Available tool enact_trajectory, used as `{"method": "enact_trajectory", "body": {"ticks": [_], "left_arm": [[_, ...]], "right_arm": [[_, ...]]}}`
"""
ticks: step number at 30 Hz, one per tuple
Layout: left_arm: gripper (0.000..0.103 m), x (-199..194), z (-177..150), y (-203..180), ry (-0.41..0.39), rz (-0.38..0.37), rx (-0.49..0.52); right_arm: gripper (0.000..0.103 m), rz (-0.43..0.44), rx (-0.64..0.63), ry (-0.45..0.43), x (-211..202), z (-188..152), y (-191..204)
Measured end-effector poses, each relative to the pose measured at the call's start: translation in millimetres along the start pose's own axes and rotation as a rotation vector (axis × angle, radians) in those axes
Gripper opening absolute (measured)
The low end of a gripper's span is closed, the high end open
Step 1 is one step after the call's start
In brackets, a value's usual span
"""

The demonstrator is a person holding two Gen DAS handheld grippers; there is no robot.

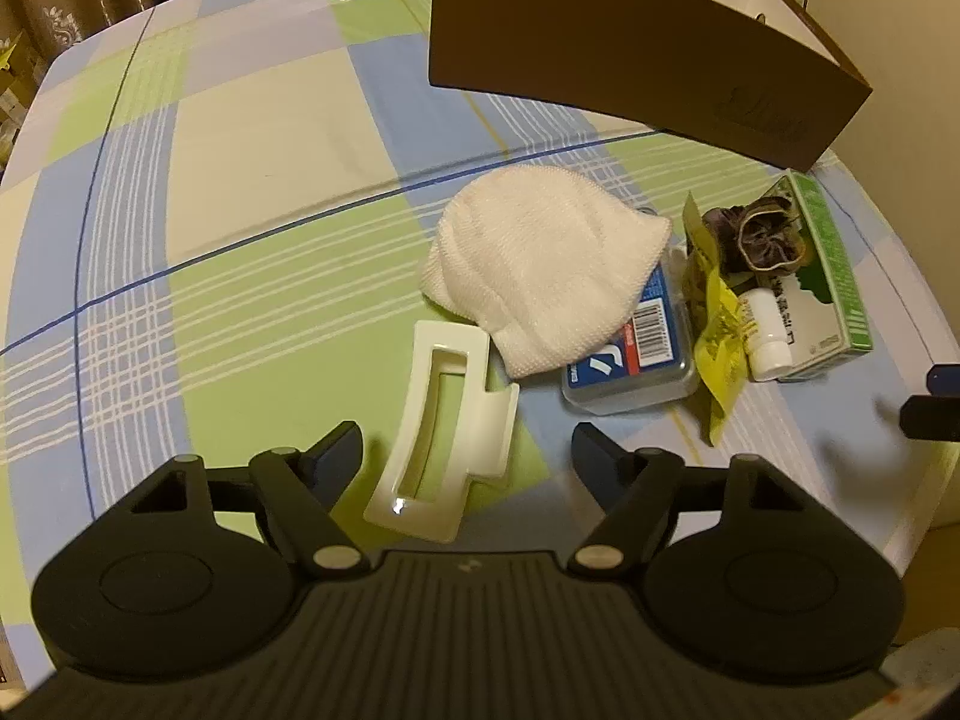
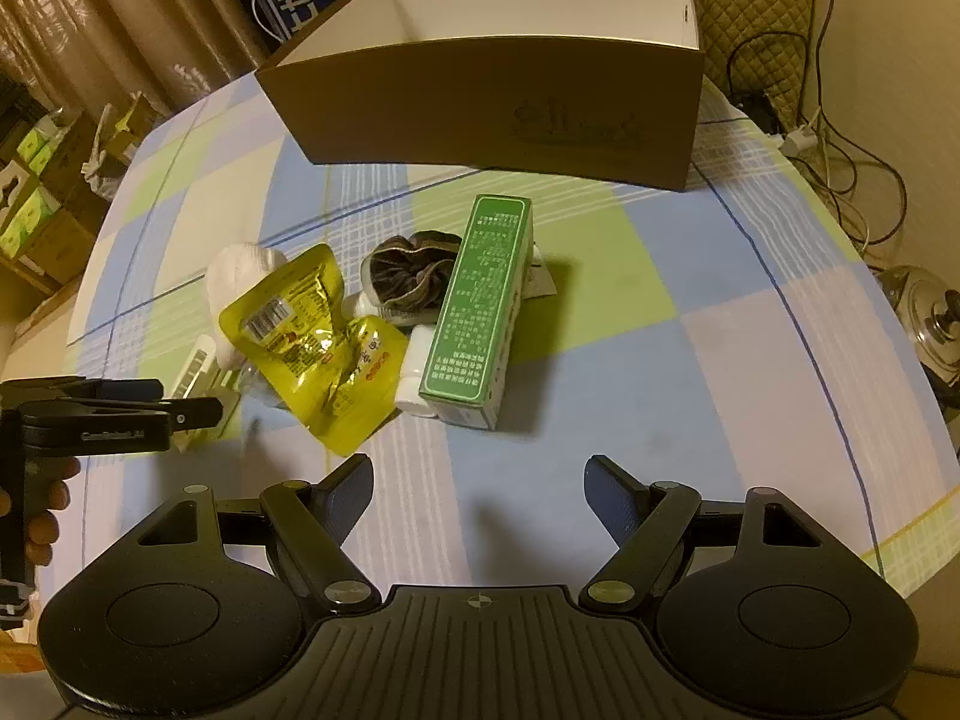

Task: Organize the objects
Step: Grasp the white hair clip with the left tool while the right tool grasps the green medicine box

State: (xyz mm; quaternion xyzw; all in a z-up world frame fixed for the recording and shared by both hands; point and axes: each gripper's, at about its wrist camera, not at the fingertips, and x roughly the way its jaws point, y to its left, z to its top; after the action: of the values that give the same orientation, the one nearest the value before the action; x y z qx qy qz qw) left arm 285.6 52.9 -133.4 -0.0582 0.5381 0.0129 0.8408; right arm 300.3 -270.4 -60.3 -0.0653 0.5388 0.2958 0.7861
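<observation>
left wrist: left tongs (image 1: 468,444) spread apart, empty, straddling cream hair claw (image 1: 444,438) on desk (image 1: 252,192); rigid, light, slick, best pinched across its long sides | right wrist: right tongs (image 2: 478,480) apart, empty, short of green carton (image 2: 480,312); brown box (image 2: 480,102) behind; checked cloth, cluttered room

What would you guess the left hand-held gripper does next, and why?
Probably it eases forward and down and closes on the cream plastic hair claw clip. The left hand-held gripper is open and empty, and the clip already lies between its fingers on the checked tablecloth, apart from the pile. The open brown cardboard box behind looks like its destination.
</observation>
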Motion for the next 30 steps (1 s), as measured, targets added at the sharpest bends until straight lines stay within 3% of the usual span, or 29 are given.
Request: {"method": "enact_trajectory", "body": {"ticks": [3, 5, 18, 20, 23, 27, 30], "left_arm": [[0.055, 7, 1, 0, 0.008, 0.004, -0.002], [0.039, 9, 0, 2, 0.01, 0.004, -0.014], [0.037, 1, -15, 24, 0.004, 0.067, -0.103], [0.037, -1, -17, 28, 0.005, 0.077, -0.119], [0.037, -2, -19, 31, 0.006, 0.09, -0.139], [0.037, -5, -20, 32, 0.009, 0.099, -0.151], [0.037, -6, -23, 32, 0.014, 0.104, -0.149]], "right_arm": [[0.075, -0.002, 0.0, -0.007, 2, 3, -1], [0.075, -0.002, -0.002, -0.017, 3, 7, -1], [0.073, -0.053, -0.016, -0.072, 42, 52, -2], [0.056, -0.054, -0.024, -0.061, 50, 56, -4], [0.039, -0.041, -0.032, -0.045, 59, 58, -7], [0.027, -0.08, -0.101, -0.06, 57, 55, -3], [0.027, -0.118, -0.13, -0.047, 52, 48, -6]]}}
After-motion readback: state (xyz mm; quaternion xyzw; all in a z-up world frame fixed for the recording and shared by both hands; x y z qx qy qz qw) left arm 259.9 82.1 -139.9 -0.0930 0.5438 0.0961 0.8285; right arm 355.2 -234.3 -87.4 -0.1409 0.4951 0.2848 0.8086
